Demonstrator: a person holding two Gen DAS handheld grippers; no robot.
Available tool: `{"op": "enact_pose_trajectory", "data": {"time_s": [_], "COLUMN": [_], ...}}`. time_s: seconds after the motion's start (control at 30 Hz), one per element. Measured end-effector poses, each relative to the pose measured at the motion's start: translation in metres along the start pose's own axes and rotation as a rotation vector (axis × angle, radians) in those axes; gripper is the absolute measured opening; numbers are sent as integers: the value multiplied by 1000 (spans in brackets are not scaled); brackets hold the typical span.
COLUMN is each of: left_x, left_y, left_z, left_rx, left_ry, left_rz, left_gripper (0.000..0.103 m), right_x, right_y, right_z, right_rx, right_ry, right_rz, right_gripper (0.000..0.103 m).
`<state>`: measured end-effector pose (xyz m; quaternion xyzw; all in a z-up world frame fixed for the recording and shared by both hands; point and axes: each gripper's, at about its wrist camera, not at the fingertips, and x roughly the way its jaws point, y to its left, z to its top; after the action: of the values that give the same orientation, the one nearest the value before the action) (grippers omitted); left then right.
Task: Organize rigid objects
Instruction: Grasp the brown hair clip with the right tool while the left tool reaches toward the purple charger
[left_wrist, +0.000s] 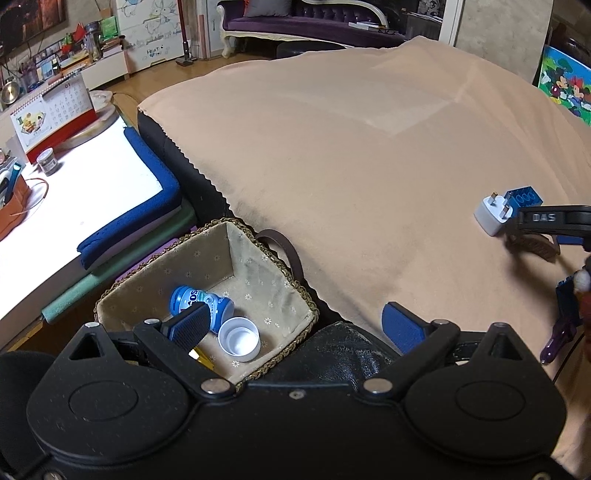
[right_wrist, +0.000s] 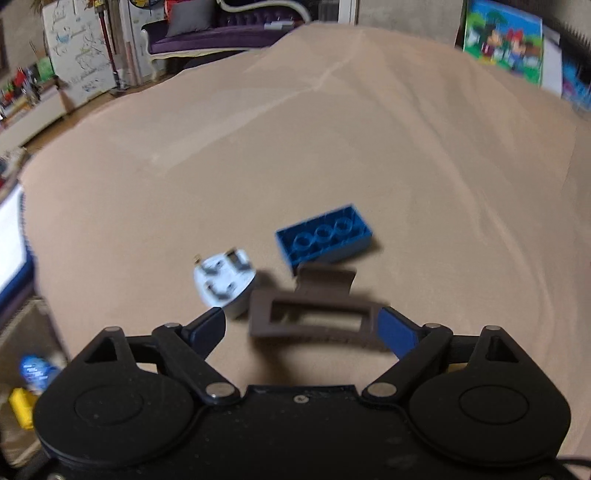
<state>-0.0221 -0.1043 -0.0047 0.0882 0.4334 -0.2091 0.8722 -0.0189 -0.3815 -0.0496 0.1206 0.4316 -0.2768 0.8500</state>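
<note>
1. The peach blanket (left_wrist: 369, 155) covered the work surface and was mostly bare; only a small cluster of loose items lay on it, well apart from the basket.
2. The woven basket (left_wrist: 258, 258), lined with flowered cloth, sat at the blanket's edge and already held a blue bottle (left_wrist: 201, 299) lying on its side, a white cap (left_wrist: 239, 339) mouth-up, and something yellow (left_wrist: 201, 357) mostly hidden by the gripper, so part of the sorting looked done.
3. The left gripper (left_wrist: 295, 326) hung over the basket's near corner with its jaws spread and nothing between them.
4. The right gripper (right_wrist: 301, 328) had its jaws wide on either side of a brown rectangular frame (right_wrist: 314, 314) on the blanket; motion blur made it unclear whether the right pad touched the frame, and the left pad stood clear of it, so no grip had been made.
5. Left to gather: the brown frame, a blue toy brick (right_wrist: 325, 232) just beyond it, and a white plug adapter (right_wrist: 225, 280) prongs-up beside it.
</note>
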Motion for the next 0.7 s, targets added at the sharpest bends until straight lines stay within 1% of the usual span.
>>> {"op": "enact_pose_trajectory", "data": {"time_s": [0.03,0.1,0.2,0.27,0.37,0.53,0.7], "left_x": [0,-1,-1,0,1,0,-5], "left_y": [0,-1,-2,-3,-3,-5,-20], "left_z": [0,0,-1,-1,-1,-1,2], "left_rx": [0,2,9,12,15,24,24], "left_ry": [0,-2,-1,0,4,3,-1], "left_rz": [-3,0,0,-3,-1,-9,-62], "left_gripper": [96,96,96,96,96,96,96], "right_x": [3,9,16,19,25,18,-1], "right_y": [2,3,-9,-22,-40,-55,-93], "right_z": [1,4,9,12,12,14,20], "right_rx": [-13,-29,3,51,117,130,244], "right_ry": [-2,3,21,46,87,84,52], "right_rz": [-17,-48,-46,-15,58,115,163], "right_gripper": [88,87,87,87,87,88,88]}}
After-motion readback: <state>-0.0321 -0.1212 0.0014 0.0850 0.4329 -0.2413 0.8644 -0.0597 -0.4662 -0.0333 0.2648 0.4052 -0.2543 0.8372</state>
